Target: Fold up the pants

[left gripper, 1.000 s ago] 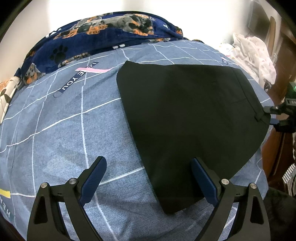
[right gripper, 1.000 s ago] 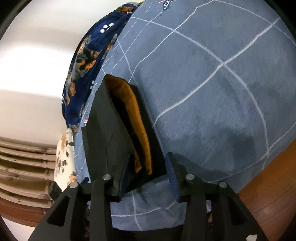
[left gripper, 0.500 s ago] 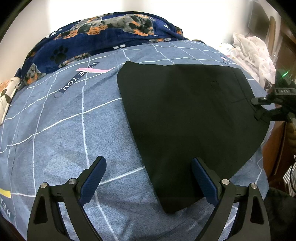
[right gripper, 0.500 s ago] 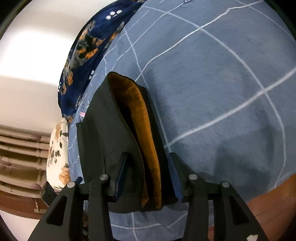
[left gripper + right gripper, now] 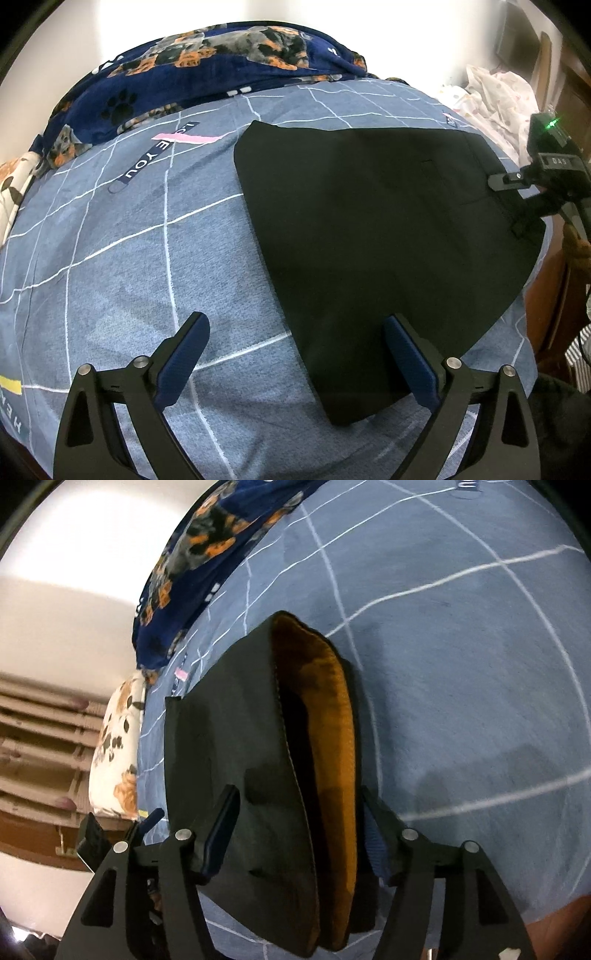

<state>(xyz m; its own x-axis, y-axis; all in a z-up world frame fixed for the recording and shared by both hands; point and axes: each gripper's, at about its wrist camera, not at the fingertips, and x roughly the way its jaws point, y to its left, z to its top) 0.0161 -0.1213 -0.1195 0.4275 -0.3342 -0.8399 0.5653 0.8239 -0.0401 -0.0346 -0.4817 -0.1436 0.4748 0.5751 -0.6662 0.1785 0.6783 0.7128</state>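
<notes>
The bed, w/ its blue grid-pattern cover, is filling most of both views and serving as the flat work surface. A navy dog-print blanket is lying bunched along the top of the left wrist view, pushed clear of the work area.

The black pants are lying folded flat on the bed, center to right in the left wrist view, so the fold looks mostly done. In the right wrist view the waistband end is gaping, orange lining showing at center.

The right claw is opening at the bottom of its view; the waistband is sitting between the 2 fingers, pads standing off the fabric, prob. letting go after laying it down. The left claw is hovering wide apart at the bottom of its view, straddling the pants' near edge and gripping nothing, prob. waiting for the next fold.
</notes>
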